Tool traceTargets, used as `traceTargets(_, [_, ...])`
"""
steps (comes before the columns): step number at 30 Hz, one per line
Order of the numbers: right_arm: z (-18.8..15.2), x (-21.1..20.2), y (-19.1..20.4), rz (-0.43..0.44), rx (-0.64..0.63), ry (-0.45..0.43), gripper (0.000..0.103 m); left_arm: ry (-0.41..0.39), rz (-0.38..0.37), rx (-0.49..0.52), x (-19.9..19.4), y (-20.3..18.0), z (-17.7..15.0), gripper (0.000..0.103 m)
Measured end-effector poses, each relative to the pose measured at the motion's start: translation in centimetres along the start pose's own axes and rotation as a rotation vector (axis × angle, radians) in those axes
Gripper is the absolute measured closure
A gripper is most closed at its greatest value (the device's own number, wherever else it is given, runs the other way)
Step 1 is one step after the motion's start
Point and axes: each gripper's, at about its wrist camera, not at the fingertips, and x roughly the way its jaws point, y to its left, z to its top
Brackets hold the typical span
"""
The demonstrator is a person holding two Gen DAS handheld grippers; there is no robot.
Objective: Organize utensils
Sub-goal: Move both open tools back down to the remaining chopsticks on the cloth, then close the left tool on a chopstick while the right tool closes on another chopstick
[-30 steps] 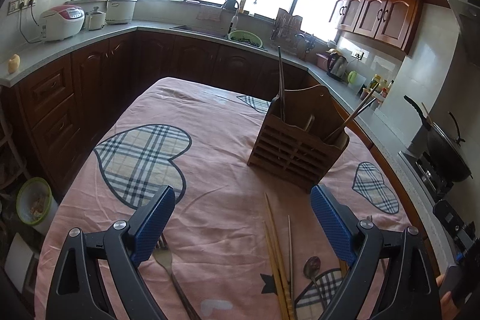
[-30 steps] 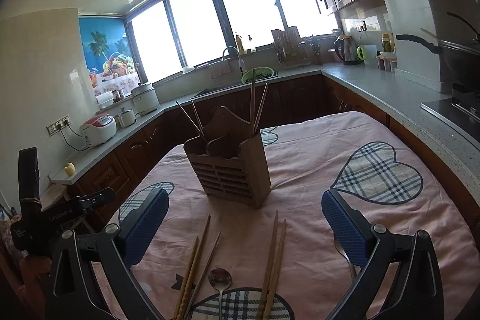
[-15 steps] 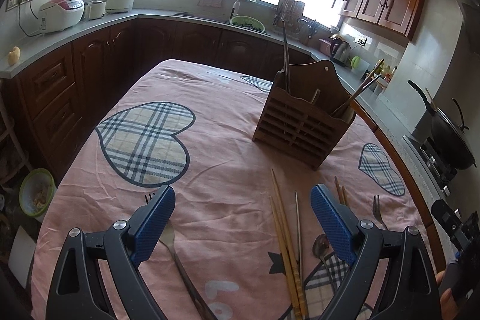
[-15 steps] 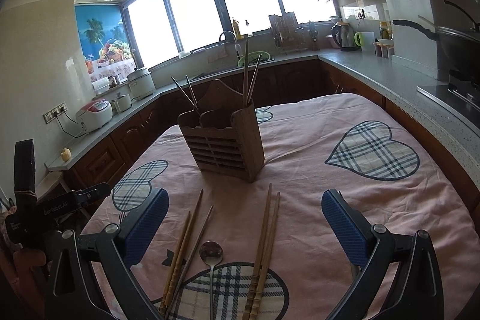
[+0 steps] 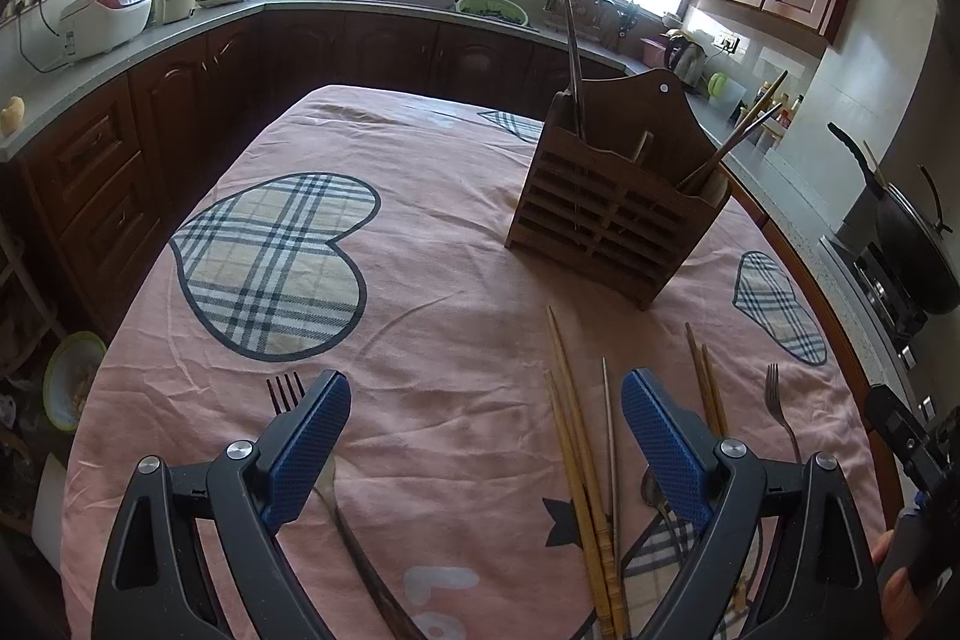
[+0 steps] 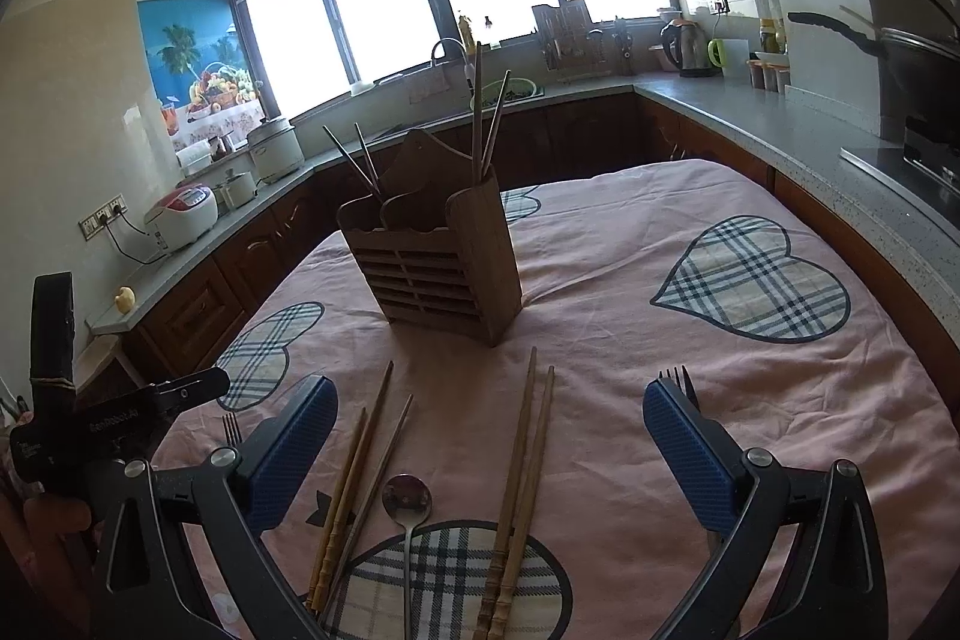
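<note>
Right wrist view: right gripper (image 6: pixel 489 418) and left gripper (image 5: pixel 485 403) gape wide, empty, above loose wooden chopsticks (image 6: pixel 516 496) and a steel spoon (image 6: pixel 407 505) on the pink heart-patterned tablecloth (image 6: pixel 606 292), near the slatted wooden utensil holder (image 6: pixel 441 268).

A pink tablecloth (image 6: pixel 600 316) is showing plaid hearts (image 6: pixel 753 277); a brown wooden utensil holder (image 6: pixel 438 268), tan chopsticks (image 6: pixel 522 484) and blue-padded black grippers are catching daylight.
</note>
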Motion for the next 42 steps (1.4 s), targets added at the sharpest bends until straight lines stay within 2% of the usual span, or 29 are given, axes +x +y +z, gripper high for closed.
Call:
traceTargets(8, [-0.1,2.6,-0.6,0.01,0.006,0.067,0.0,0.081,0.023,0.022,3.1,-0.7,1.0,0.011])
traceTargets(15, [0.1,4.9,-1.1,0.019,0.013,0.12,0.001,0.12,0.035,0.049,5.6,-1.6,1.8,0.012])
traceTargets(20, [0.4,6.1,-1.3,0.017,0.012,0.135,0.008,0.135,0.032,0.073,7.4,-2.3,2.4,0.012])
traceTargets(22, [0.6,6.8,-1.3,0.018,0.017,0.149,0.019,0.138,0.034,0.083,8.2,-2.6,2.7,0.014])
traceTargets(28, [1.1,9.1,-1.6,0.002,0.014,0.19,0.043,0.183,0.029,0.097,11.2,-3.2,3.7,0.031])
traceTargets(32, [1.2,10.5,-2.3,-0.029,0.023,0.209,0.052,0.206,0.029,0.112,12.9,-3.5,4.1,0.037])
traceTargets(36, [0.9,12.1,-3.1,-0.064,0.026,0.256,0.068,0.236,0.031,0.129,14.9,-3.9,4.3,0.044])
traceTargets(42, [-0.1,14.5,-3.3,-0.099,-0.002,0.334,0.084,0.293,0.037,0.144,17.8,-4.4,3.9,0.053])
